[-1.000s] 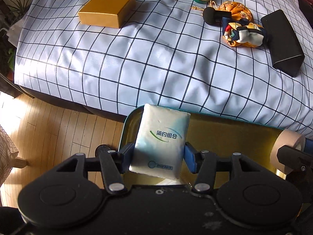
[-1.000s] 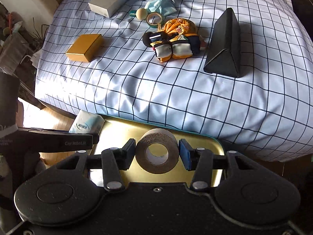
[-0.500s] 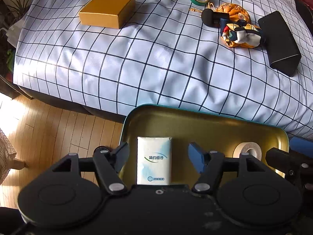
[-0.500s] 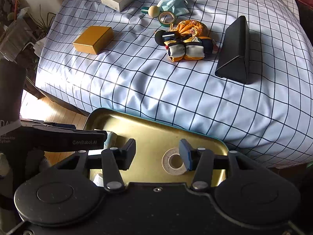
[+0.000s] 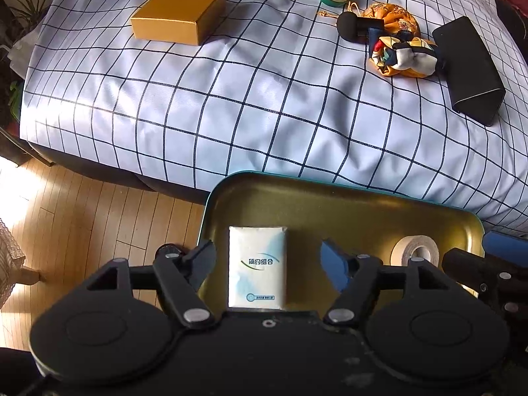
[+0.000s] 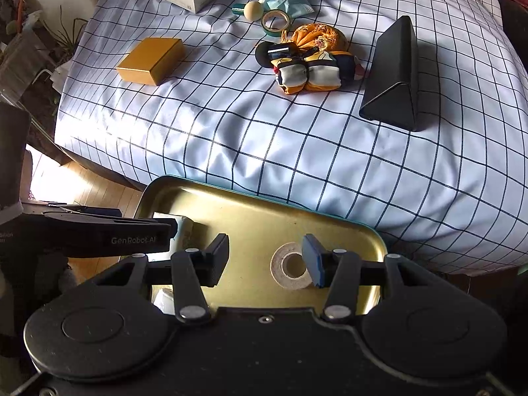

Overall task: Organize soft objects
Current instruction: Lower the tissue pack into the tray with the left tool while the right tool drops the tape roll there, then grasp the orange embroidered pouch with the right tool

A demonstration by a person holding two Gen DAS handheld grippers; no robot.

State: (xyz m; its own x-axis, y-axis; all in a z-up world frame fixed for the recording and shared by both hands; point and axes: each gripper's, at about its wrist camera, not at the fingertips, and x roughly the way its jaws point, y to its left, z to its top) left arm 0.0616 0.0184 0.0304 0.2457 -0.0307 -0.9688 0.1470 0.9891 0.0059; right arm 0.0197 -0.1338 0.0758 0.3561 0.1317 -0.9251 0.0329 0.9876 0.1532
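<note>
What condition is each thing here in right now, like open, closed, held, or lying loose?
Left tool: open, holding nothing.
Right tool: open, holding nothing.
Tissue pack: sealed, lying flat in the tray, released.
Beige tape roll: lying flat in the tray, released.
Tray: open-topped, at the bed's edge.
Gold box: closed, on the bed.
Black case: closed, on the bed.
Green tape roll: lying on the bed.
</note>
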